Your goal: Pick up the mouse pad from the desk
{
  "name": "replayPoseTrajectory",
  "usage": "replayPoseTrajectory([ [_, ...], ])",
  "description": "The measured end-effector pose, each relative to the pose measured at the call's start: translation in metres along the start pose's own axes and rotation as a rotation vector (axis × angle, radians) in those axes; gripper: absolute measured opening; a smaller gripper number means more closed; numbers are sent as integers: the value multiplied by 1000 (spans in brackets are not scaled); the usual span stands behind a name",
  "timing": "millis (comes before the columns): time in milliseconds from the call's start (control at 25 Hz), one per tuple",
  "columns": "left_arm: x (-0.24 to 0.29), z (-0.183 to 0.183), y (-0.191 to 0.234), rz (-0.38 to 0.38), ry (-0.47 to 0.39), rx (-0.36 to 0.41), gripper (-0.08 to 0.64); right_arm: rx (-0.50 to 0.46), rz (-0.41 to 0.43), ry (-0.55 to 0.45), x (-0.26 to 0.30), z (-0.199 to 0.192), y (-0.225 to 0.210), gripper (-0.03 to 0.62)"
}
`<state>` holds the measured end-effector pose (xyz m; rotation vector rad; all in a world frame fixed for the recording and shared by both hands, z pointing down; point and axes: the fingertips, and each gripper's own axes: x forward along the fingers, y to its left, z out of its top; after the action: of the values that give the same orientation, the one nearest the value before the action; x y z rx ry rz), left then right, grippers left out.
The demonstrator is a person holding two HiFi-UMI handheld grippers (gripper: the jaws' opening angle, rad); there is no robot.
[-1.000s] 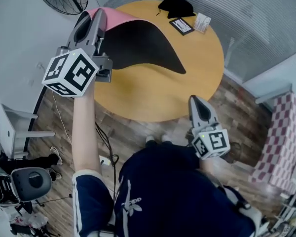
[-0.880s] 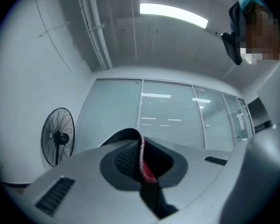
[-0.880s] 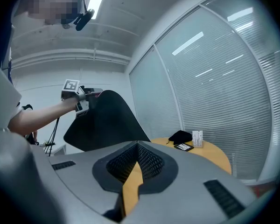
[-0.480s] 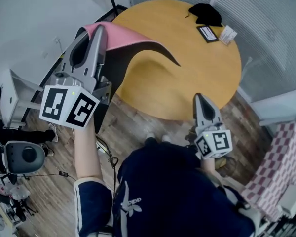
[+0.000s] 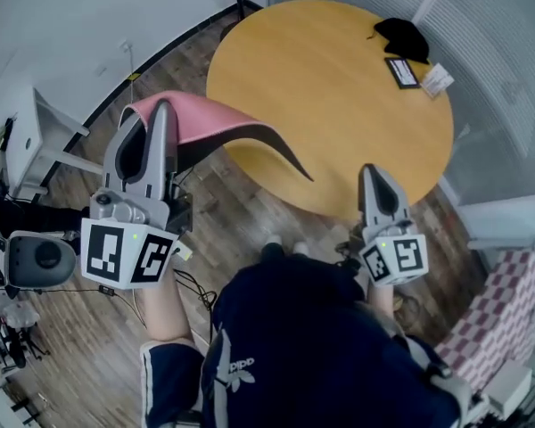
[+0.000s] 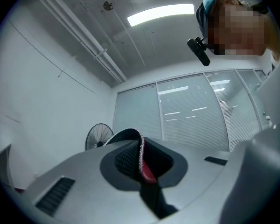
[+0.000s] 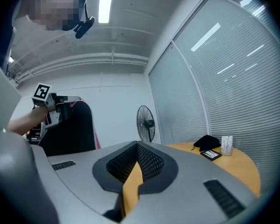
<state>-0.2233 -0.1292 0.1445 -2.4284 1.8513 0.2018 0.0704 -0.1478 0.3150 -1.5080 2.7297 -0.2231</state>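
The mouse pad point(image 5: 205, 123), pink on top and black beneath, hangs curled in the air off the left side of the round wooden table point(image 5: 339, 87). My left gripper point(image 5: 163, 105) is shut on its near edge. In the left gripper view the pad's pink and black edge point(image 6: 148, 174) is pinched between the closed jaws of that gripper point(image 6: 141, 143). My right gripper point(image 5: 373, 169) hovers at the table's near edge, shut, with nothing in it. The right gripper view looks over its own closed jaws point(image 7: 136, 146) and shows the pad's black side point(image 7: 70, 127) at the left.
A black pouch point(image 5: 403, 34), a dark flat device point(image 5: 402, 71) and a small white card point(image 5: 437, 79) lie at the table's far right. A standing fan point(image 7: 147, 122) is by the wall. A white shelf point(image 5: 36, 141) and an office chair point(image 5: 36, 257) stand on the wooden floor to the left.
My left gripper has carried the pad left and back, from over the table to the air beside it. The right gripper has shifted only slightly.
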Motion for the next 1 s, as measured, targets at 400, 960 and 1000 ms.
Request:
replayPoseTrajectory([
  [400,-74,-64,30,206,132,11,18,-38,43,4,0,1,29,3],
  [960,-113,-139,34,341,259,36,18,-111,70,30,-10,-17,46,3],
  [1000,-112,-138,32,338,265,39,18,-111,71,31,-10,-19,44,3],
])
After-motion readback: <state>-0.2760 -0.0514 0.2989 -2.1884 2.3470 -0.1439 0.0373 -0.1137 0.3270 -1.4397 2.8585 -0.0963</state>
